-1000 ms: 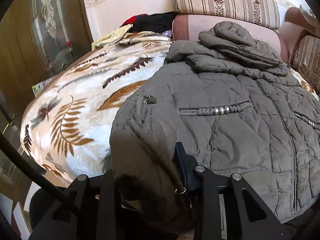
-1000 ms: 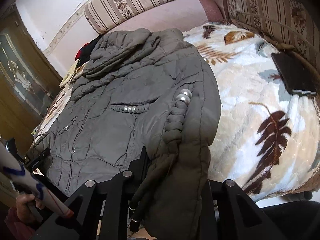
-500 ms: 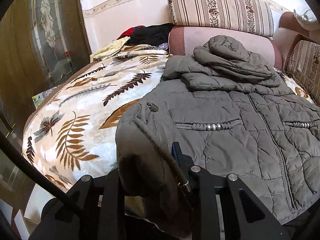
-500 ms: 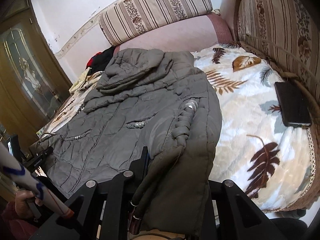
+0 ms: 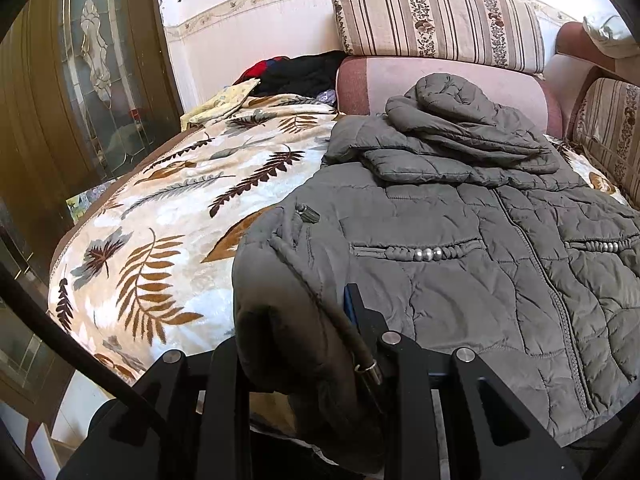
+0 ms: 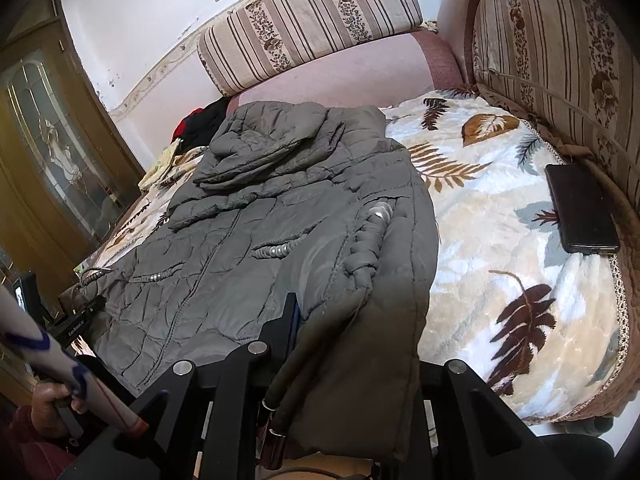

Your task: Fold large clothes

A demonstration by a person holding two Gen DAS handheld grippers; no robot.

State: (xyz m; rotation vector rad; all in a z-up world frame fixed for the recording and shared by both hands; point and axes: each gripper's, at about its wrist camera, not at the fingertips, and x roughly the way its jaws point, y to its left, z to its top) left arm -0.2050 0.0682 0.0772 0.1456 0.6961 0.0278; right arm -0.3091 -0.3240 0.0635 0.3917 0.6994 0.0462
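Left wrist view: left gripper (image 5: 304, 344) angled downward, clamped on hem corner of grey quilted jacket (image 5: 460, 240). Right wrist view: right gripper (image 6: 352, 364) likewise angled down, clamped on opposite hem corner. Jacket spread front-up on plush leaf-print blanket (image 6: 500, 240), hood bunched toward striped cushions. Only right view: black phone (image 6: 580, 208), hand (image 6: 48, 400) on other gripper's handle.

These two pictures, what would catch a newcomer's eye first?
A big grey quilted jacket lies spread front-up across a leaf-patterned blanket, its hood bunched at the far end by the striped cushions. Each near bottom corner is pinched in a black gripper, left and right. A dark phone lies on the blanket's right edge.
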